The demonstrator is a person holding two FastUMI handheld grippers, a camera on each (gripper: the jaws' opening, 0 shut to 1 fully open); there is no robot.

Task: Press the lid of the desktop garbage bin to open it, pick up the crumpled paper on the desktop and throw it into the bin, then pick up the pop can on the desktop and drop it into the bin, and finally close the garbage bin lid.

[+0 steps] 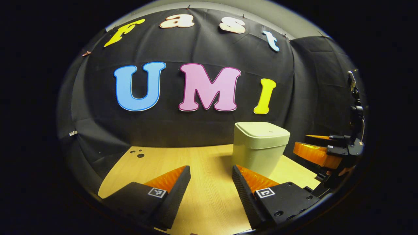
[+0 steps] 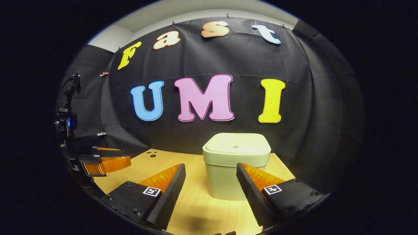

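Observation:
A pale cream garbage bin [image 1: 259,148] with its lid [image 1: 263,129] shut stands on the wooden desktop [image 1: 202,195], to the right in the left gripper view. In the right gripper view the same bin [image 2: 235,164] sits dead ahead with its lid [image 2: 237,147] flat and closed. My left gripper [image 1: 211,173] is open, holds nothing, and sits left of the bin. My right gripper [image 2: 210,169] is open, empty, a short way in front of the bin. Each gripper also shows at the other view's edge: right gripper [image 1: 321,148], left gripper [image 2: 104,160].
The black cloth wall [image 1: 202,124] runs close behind the bin. A few small dark holes [image 1: 138,153] mark the desktop's far left part. A camera mount on a dark stand [image 2: 67,117] rises above the left gripper at the left edge.

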